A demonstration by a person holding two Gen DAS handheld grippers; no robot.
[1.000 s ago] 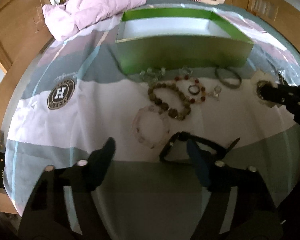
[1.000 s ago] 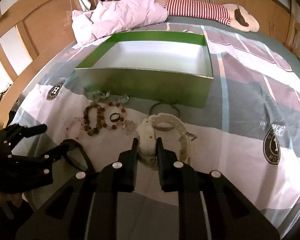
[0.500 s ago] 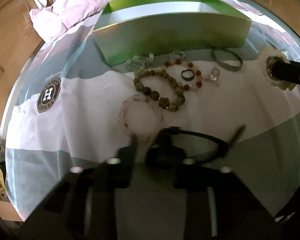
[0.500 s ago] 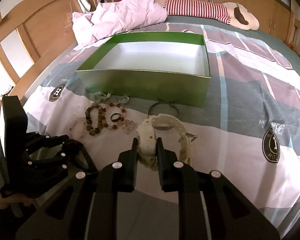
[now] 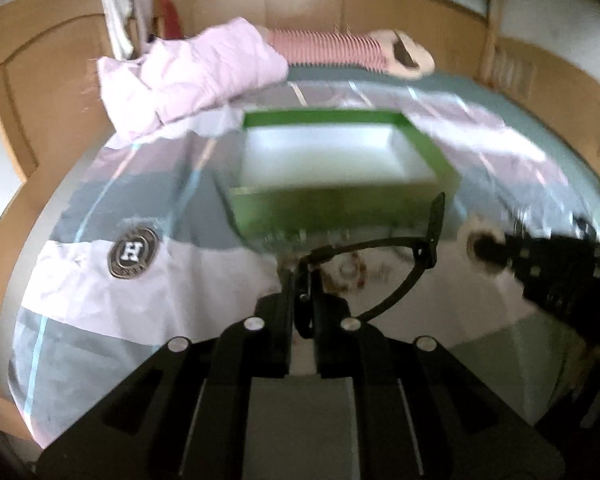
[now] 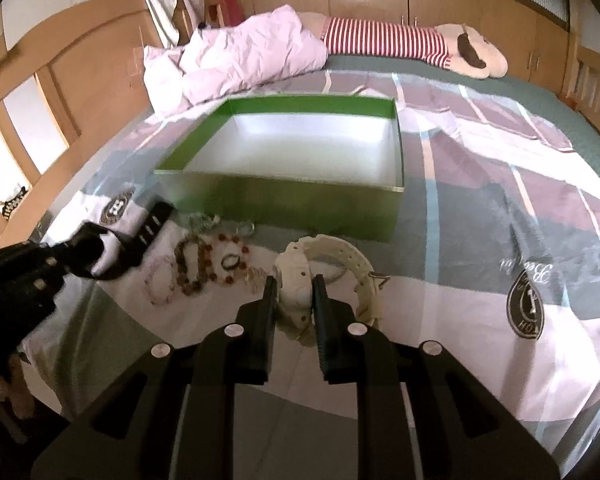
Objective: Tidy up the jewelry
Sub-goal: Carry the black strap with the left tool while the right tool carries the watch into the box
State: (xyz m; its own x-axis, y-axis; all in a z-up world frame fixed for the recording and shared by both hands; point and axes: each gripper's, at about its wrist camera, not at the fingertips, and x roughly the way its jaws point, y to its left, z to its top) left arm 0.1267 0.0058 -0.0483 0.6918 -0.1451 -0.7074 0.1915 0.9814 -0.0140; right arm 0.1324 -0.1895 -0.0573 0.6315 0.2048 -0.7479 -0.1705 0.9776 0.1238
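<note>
Left wrist view: left gripper [image 5: 303,280] clamped on black watch [image 5: 384,256], strap raised above bedsheet [image 5: 80,280], in front of green box [image 5: 332,204]; frame blurred.
Right wrist view: right gripper [image 6: 294,292] closed around white watch [image 6: 324,260] on sheet; bead bracelets [image 6: 196,264] just left; box behind.

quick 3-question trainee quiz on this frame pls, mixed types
1. True or false: the green box already holds jewelry.
2. Multiple choice: the left hand-held gripper is shut on A) a beaded bracelet, B) the black watch, C) nothing.
3. Fill in: the right hand-held gripper clamps the ____ watch.

Key: 1 false, its white floor is bare; 2 B; 3 white.
</note>
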